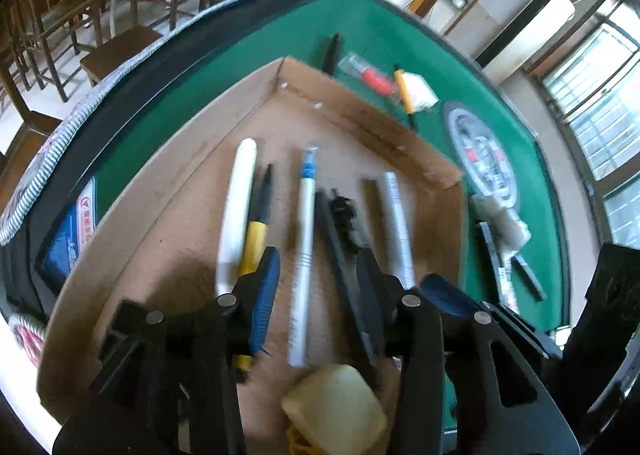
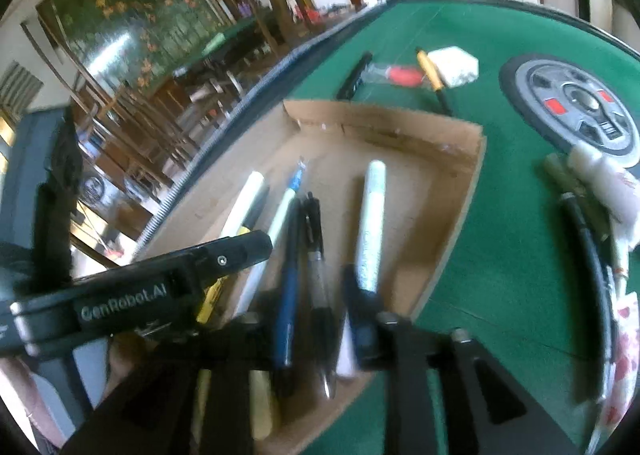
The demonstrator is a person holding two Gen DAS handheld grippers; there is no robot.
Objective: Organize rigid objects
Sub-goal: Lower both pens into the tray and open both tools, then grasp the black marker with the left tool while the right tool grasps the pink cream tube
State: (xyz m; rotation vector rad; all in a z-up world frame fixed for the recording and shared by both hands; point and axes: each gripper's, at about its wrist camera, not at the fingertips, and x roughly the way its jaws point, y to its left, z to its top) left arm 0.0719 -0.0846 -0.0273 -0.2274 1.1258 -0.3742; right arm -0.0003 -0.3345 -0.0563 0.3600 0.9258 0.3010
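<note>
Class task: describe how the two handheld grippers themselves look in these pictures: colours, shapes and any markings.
The left gripper is a black frame with triangular cut-outs, round silver pivot pins and blue ribbed finger pads. Seen from the right wrist, its black body bears white lettering, "GenRobot.AI". The right gripper has the same black build with dark blue fingers. No sleeves show.

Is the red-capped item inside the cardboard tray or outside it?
Outside: the red-capped item lies on the green table, beyond the cardboard tray.
</note>
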